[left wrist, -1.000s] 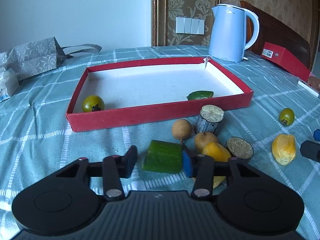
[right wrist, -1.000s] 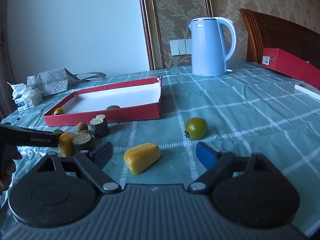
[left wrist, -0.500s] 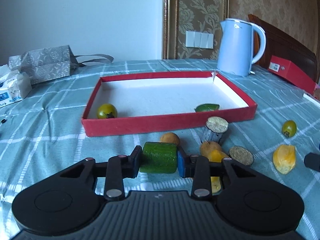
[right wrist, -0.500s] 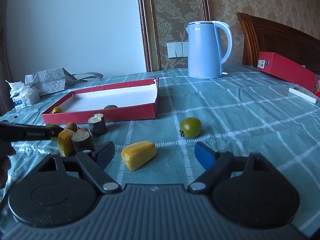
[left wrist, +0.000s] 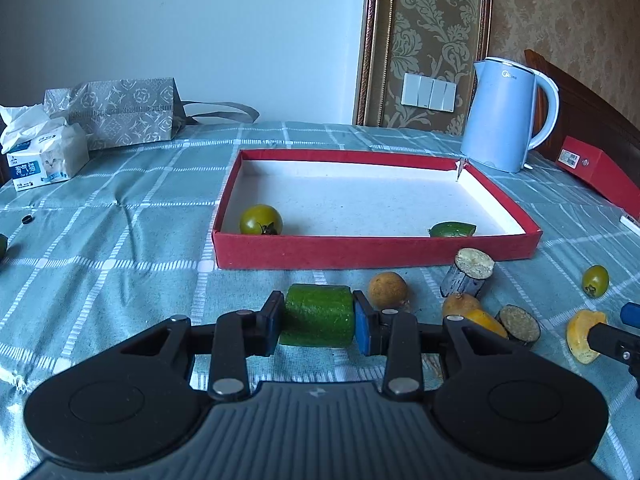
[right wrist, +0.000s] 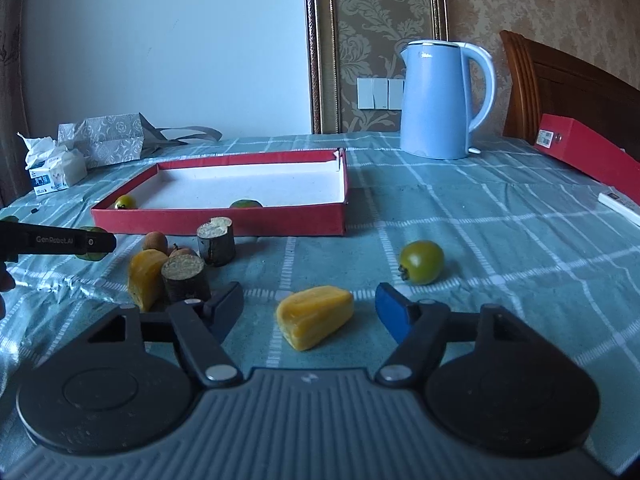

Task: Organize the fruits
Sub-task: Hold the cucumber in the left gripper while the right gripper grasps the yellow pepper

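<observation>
A table covered by a teal checked tablecloth fills the foreground. Behind it stands a plain pale wall. Right of that wall, a gilt-framed panel of damask wallpaper carries a white switch plate. A dark wooden headboard rises right of the wallpaper. Daylight is soft and cool.

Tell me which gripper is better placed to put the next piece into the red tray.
Left. The left gripper is shut on the green chunk, facing the red tray. The right gripper is open, holding nothing.
</observation>
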`<act>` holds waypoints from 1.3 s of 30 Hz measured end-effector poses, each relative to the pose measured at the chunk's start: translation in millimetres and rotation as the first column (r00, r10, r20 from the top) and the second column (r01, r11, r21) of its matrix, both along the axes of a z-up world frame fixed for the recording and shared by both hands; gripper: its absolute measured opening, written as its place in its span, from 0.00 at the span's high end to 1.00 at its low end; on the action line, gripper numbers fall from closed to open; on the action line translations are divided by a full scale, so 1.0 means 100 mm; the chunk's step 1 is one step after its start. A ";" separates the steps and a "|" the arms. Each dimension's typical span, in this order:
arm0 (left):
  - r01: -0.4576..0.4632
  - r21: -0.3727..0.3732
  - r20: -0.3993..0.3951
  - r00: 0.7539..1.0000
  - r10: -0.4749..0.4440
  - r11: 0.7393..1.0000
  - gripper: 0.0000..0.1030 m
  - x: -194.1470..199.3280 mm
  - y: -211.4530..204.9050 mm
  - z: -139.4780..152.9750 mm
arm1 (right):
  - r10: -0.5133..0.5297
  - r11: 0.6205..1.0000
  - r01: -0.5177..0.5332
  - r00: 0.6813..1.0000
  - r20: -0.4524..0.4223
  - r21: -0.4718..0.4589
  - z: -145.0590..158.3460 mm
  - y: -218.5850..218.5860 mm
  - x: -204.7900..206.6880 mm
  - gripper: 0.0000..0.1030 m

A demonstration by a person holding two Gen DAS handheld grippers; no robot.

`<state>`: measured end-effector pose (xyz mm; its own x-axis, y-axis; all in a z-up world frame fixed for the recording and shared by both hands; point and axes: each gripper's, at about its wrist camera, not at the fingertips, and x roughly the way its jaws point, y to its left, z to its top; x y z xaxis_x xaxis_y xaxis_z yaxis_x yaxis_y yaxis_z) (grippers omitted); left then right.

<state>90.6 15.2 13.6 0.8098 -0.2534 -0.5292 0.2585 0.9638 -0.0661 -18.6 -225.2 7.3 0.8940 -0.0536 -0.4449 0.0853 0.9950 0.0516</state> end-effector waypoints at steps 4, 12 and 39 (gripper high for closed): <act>-0.002 -0.013 0.000 1.000 0.002 1.000 0.66 0.01 0.04 0.00 | -0.006 1.000 0.006 1.000 -0.018 -0.010 -0.02 0.01 0.09 0.32; -0.011 -0.021 -0.009 1.000 0.011 1.000 0.66 0.04 0.10 -0.03 | -0.007 1.000 0.008 0.997 -0.075 0.013 -0.13 -0.01 0.26 0.40; -0.001 -0.023 0.014 1.000 0.001 1.000 0.66 0.03 0.03 0.13 | -0.030 0.999 0.029 1.000 0.007 0.036 -0.06 -0.08 0.12 0.55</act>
<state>94.0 18.1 26.9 0.8174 -0.2644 -0.5118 0.2584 0.9623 -0.0843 -6.4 -233.7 1.6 0.8956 -0.0639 -0.4402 0.1140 0.9895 0.0883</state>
